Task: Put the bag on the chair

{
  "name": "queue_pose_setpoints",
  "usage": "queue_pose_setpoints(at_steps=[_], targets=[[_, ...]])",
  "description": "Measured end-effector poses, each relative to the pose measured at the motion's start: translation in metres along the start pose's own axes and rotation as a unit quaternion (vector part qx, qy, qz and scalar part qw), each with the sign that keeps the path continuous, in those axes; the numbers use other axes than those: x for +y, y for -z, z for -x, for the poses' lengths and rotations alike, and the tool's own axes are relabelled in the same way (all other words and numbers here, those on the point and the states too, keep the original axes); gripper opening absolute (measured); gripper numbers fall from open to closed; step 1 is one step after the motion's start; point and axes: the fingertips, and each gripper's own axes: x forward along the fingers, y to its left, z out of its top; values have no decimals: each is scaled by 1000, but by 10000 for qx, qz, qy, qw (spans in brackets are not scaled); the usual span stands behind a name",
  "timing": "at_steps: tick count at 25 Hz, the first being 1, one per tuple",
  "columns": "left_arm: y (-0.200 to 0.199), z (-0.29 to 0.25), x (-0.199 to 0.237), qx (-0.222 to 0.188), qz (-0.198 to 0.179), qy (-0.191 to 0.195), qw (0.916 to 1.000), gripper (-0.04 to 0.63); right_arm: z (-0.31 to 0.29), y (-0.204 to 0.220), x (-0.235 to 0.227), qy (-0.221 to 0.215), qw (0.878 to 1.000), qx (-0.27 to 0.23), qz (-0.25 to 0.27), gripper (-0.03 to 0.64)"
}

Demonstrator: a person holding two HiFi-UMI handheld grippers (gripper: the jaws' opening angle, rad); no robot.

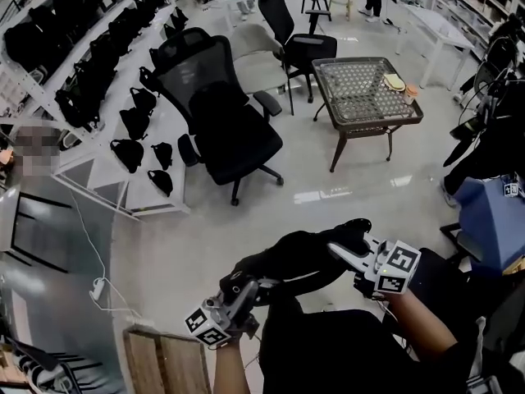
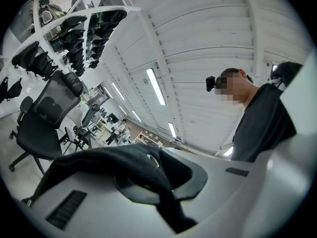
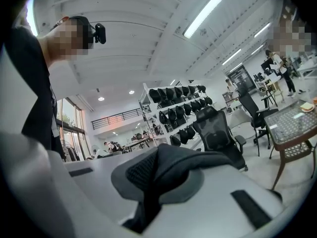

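Currently, a white shelving rack (image 1: 92, 164) loaded with small black bags (image 1: 127, 151) is located at far left. A black mesh office chair (image 1: 223, 121) is positioned to its right, on the pale floor. At near centre, the left gripper (image 1: 246, 292) is clenched on one end of a black fabric bag (image 1: 299, 257); dark fabric is pinched between its jaws. The bag is suspended between both grippers, well apart from the chair. The right gripper (image 1: 346, 251) is clamped on the bag's other end. A dark square table with a latticed top (image 1: 365, 89) is located at far right.
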Motion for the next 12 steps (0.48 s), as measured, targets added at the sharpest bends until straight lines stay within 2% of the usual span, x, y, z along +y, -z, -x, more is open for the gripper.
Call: queue_pose_setpoints(at_steps=[12], targets=[[-82, 1, 100, 9, 102, 76, 9999, 23, -109, -31, -39, 312, 9995, 4, -88, 15]])
